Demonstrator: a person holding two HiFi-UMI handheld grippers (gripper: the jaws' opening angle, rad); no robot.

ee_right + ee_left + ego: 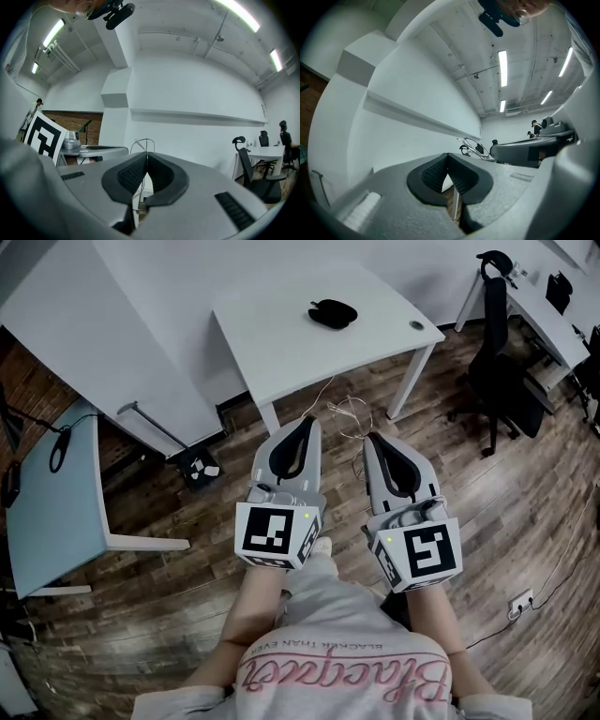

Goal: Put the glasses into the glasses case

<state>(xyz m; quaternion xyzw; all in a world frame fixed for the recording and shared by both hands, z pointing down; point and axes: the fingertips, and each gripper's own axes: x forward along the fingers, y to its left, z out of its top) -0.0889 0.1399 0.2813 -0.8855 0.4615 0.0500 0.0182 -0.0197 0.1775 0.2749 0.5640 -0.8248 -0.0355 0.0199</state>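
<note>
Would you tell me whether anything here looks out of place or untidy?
Only a loose tangle of wire lies on the floor beside the white table's leg. The dark object on the table lies flat; nothing looks spilled.

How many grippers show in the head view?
2: the left gripper at lower centre, the right gripper beside it, both shut, empty, over the wooden floor.

Two grippers, left gripper (305,421) and right gripper (373,438); one glasses case (333,313); two white desks, middle desk (281,338) and far desk (548,320); one blue table (56,512); one office chair (497,357).
</note>
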